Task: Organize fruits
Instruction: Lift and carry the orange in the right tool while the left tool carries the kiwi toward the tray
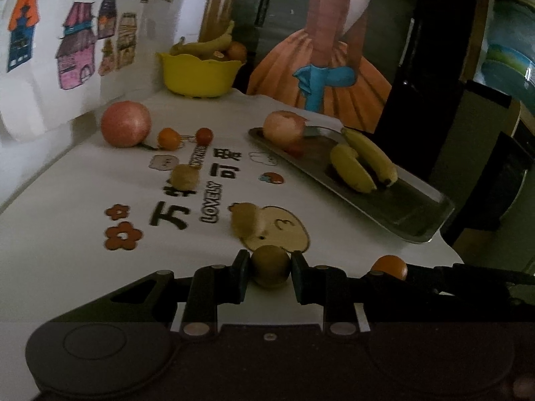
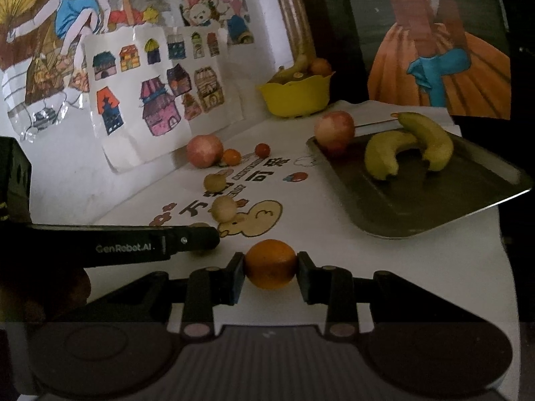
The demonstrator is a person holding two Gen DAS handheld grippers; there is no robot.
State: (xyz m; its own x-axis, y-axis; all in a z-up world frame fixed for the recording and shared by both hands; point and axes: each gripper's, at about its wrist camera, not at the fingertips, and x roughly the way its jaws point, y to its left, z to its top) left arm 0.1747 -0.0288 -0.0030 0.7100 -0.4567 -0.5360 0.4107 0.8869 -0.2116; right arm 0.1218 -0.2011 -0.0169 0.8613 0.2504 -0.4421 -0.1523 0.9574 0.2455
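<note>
Left wrist view: the left claw [image 1: 270,271] grips a brown kiwi [image 1: 270,270]; the right claw [image 2: 270,265] grips an orange [image 2: 270,263]. The metal tray [image 2: 434,214], holding bananas [image 2: 408,150], lies toward the upper right of both frames, nearer the right claw.

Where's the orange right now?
In the right wrist view, the orange sits between the right claw fingers at the table's near edge, just before the metal tray.

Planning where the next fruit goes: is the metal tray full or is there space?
Partly filled. The metal tray holds an apple and two bananas; its near half is bare.
</note>
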